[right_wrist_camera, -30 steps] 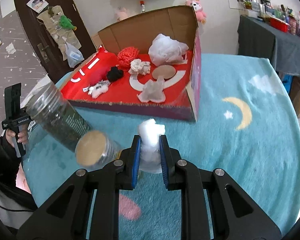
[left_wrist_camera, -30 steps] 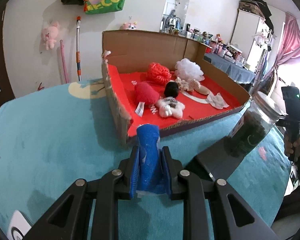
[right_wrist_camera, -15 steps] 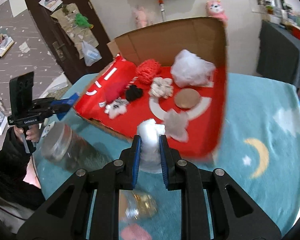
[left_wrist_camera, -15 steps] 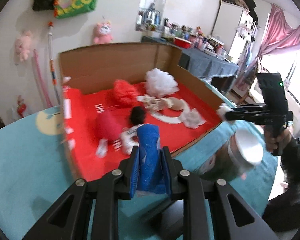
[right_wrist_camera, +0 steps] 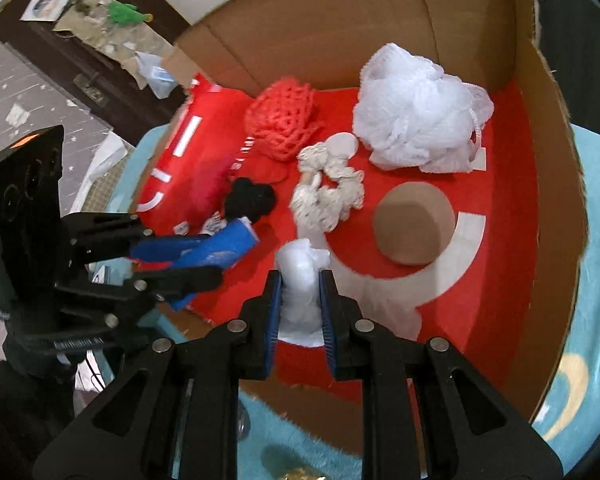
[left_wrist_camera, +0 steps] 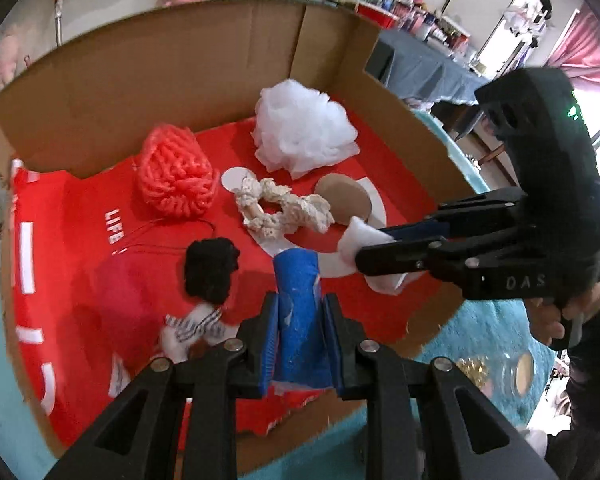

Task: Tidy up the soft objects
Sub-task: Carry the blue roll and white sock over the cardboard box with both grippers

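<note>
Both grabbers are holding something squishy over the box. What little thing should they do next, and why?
Probably lower a little, then open the fingers to drop the pieces. The left gripper is shut on the blue soft piece, the right gripper on the white soft piece. Both already hang above the cardboard box, over its red lining, clear of the white mesh puff.
</note>
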Demonstrator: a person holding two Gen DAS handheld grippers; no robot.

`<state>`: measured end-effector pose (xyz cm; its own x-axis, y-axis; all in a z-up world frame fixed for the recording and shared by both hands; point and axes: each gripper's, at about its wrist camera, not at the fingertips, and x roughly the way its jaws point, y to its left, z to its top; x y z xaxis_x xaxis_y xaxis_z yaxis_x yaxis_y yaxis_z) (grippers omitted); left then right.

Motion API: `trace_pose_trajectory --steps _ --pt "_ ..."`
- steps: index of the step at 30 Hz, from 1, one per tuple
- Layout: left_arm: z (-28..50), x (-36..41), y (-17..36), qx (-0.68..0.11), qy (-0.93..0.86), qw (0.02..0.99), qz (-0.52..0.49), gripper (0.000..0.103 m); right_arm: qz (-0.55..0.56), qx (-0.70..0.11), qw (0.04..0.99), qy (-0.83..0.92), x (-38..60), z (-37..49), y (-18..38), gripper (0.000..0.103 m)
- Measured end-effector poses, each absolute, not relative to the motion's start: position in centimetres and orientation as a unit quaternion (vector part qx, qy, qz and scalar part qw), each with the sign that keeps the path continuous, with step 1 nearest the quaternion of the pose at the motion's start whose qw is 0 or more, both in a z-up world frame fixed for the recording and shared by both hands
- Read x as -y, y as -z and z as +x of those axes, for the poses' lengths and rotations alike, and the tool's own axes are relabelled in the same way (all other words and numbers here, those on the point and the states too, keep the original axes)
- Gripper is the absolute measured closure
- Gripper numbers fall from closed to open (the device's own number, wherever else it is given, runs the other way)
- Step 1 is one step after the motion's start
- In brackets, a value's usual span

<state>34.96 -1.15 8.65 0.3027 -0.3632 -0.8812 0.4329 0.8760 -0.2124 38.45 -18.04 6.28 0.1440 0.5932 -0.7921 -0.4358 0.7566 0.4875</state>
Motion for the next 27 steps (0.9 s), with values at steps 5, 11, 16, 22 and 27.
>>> trace_pose_trajectory --steps 5,11,16,22,27 --pt "36.6 1.8 -7.0 -0.557 0.230 0.797 0.040 0.079 0.052 -0.576 0.749 -0.324 17.2 39.5 -5.7 0.085" --pt "37.6 2.2 -5.8 -0.566 0.221 0.793 0.035 0.079 0.036 -0.589 0.745 -0.310 16.5 39.9 -4.9 0.085" --pt "37.5 1.9 -5.5 -0.565 0.218 0.795 0.027 0.079 0.020 -0.588 0.751 -0.299 16.1 40.4 -4.5 0.085" --pt "37.2 2.0 -5.6 -0.564 0.218 0.796 0.027 0.079 0.003 -0.585 0.756 -0.293 15.9 40.3 -4.4 0.085" --pt "37.3 2.0 -5.5 -0.562 0.220 0.797 0.028 0.072 0.001 -0.585 0.757 -0.289 15.8 40.3 -4.3 0.084"
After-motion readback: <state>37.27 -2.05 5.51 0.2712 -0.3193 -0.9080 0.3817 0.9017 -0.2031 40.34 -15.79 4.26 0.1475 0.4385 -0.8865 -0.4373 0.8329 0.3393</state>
